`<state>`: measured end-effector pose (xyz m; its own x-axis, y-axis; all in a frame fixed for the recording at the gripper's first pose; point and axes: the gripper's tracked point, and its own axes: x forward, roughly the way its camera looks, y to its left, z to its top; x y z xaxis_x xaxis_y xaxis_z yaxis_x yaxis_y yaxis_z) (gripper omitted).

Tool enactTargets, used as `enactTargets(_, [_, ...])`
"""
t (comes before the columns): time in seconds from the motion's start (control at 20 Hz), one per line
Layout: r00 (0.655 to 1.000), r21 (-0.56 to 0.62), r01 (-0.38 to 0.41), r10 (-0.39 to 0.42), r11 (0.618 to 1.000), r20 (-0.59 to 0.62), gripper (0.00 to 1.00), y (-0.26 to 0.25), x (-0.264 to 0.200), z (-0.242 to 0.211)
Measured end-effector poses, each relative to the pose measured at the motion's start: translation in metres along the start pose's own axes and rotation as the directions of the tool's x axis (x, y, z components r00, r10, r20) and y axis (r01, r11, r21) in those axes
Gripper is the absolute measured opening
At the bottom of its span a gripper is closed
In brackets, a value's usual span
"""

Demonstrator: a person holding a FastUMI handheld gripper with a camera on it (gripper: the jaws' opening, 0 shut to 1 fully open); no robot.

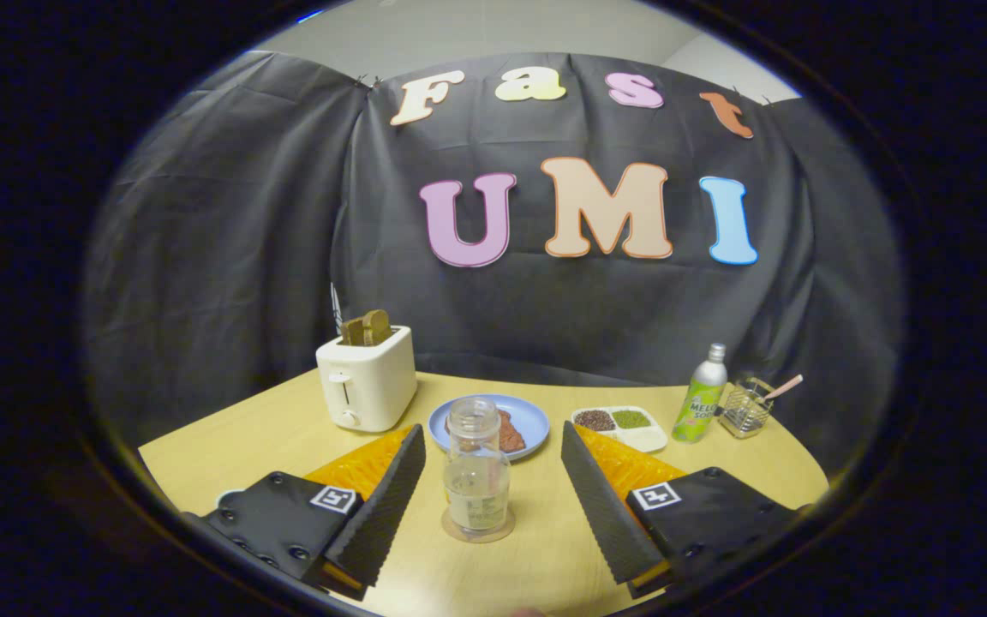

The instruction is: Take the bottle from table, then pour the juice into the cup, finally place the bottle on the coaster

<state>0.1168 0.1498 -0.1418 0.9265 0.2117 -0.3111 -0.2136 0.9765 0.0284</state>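
Observation:
A clear, uncapped bottle [476, 467] holding a little pale liquid stands upright on a round tan coaster [478, 535] on the wooden table [742, 467]. It stands between my two fingers, with a gap on each side. My gripper [491, 428] is open and holds nothing. A pale rounded rim [228, 497] peeks out behind the left finger's base; I cannot tell whether it is the cup.
Beyond the bottle lies a blue plate [528, 416] with brown food. A white toaster [367, 381] with bread stands at the back left. To the right are a white divided dish [622, 426], a green bottle [701, 394] and a glass holder [746, 410].

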Motion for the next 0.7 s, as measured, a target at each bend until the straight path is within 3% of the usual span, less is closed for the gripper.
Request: enactTargets(0.7, [0.979, 0.038, 0.137, -0.141, 0.990, 0.147, 0.99, -0.023, -0.134, 0.115])
